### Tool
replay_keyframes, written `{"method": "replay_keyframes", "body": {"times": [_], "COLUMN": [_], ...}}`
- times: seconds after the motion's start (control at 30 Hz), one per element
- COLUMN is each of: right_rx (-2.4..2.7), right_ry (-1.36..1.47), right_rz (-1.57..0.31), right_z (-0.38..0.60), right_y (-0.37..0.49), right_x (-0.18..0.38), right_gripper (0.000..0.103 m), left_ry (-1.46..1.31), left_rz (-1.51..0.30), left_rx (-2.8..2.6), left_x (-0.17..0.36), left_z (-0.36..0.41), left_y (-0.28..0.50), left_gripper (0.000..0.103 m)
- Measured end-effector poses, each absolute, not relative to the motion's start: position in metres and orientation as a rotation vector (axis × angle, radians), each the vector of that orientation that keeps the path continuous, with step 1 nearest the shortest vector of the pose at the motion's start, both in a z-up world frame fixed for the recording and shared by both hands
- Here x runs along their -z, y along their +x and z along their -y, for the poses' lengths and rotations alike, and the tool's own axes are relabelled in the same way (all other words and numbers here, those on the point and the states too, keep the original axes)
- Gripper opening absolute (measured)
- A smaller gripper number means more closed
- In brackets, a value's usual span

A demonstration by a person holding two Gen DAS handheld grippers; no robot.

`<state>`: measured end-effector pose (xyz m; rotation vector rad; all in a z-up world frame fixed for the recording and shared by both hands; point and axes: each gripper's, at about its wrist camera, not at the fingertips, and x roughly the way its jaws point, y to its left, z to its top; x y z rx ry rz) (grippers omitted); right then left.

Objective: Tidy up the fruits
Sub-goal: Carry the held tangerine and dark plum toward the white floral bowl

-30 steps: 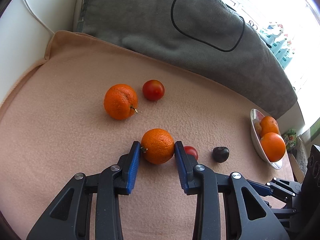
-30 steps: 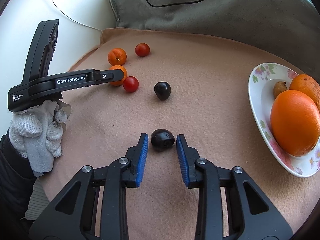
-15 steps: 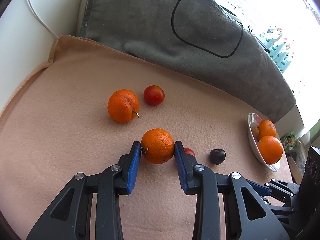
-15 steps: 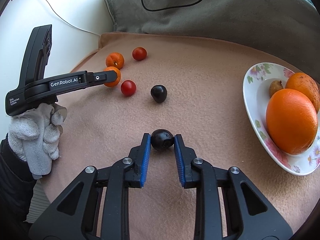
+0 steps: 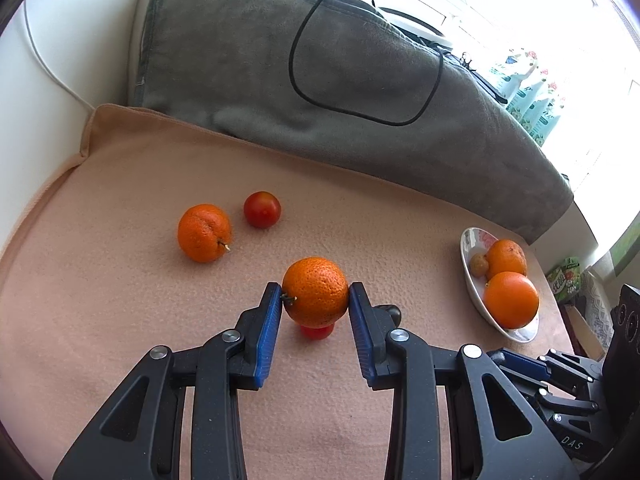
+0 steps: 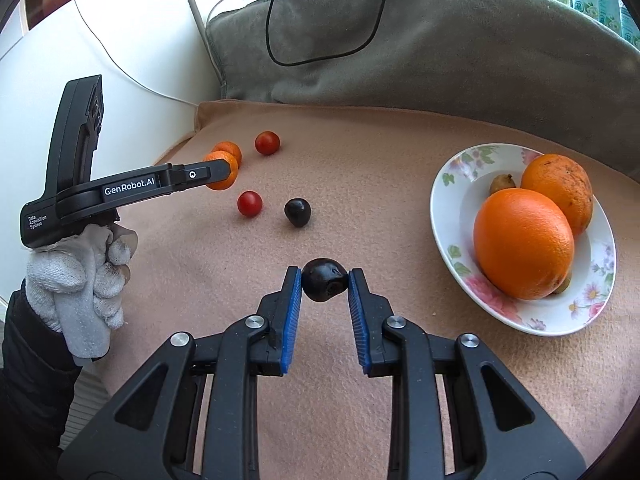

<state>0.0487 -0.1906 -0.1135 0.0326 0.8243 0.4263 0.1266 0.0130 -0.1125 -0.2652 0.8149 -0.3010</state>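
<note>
My left gripper (image 5: 316,298) is shut on a mandarin (image 5: 315,297), held a little above the peach cloth (image 5: 120,320). Below it a small red fruit (image 5: 317,331) lies on the cloth. My right gripper (image 6: 325,285) is shut on a dark plum (image 6: 325,285), lifted just off the cloth. A second dark plum (image 6: 297,212) and a red fruit (image 6: 249,203) lie further back. Another mandarin (image 5: 205,232) and a red fruit (image 5: 262,209) sit at the left. The flowered plate (image 6: 452,216) at the right holds two oranges (image 6: 522,242) and small brown fruits.
A grey cushion (image 6: 440,40) with a black cable (image 5: 360,112) lies behind the cloth. A white wall (image 6: 132,52) and a white cord are at the left. A gloved hand (image 6: 80,276) holds the left gripper's handle in the right wrist view.
Both grippers have risen with their fruit. The mandarin has come off the cloth, uncovering the red fruit beneath. The right jaws closed on the dark plum and lifted it.
</note>
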Motion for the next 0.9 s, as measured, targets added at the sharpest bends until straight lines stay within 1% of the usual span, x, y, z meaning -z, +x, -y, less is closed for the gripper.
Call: {"method": "replay_keyframes", "body": {"times": [0.53,0.9], "right_rx": [-0.314,-0.243], "right_ry": [0.101,0.138], "right_rz": [-0.746,-0.727], "right_z": [0.259,0.3], "right_y": [0.029,0.029], "right_x": [0.085,0.082], "right_gripper": [0.025,0.025], "left_ry": [-0.222,-0.178], "left_rz": [-0.796,-0.805], "left_rx": [0.426,0.501], "left_x": [0.094,0.09], "left_z": [0.054,0.105], "left_y": [0.129,0.135], "left_gripper": [0.033,0.033]}}
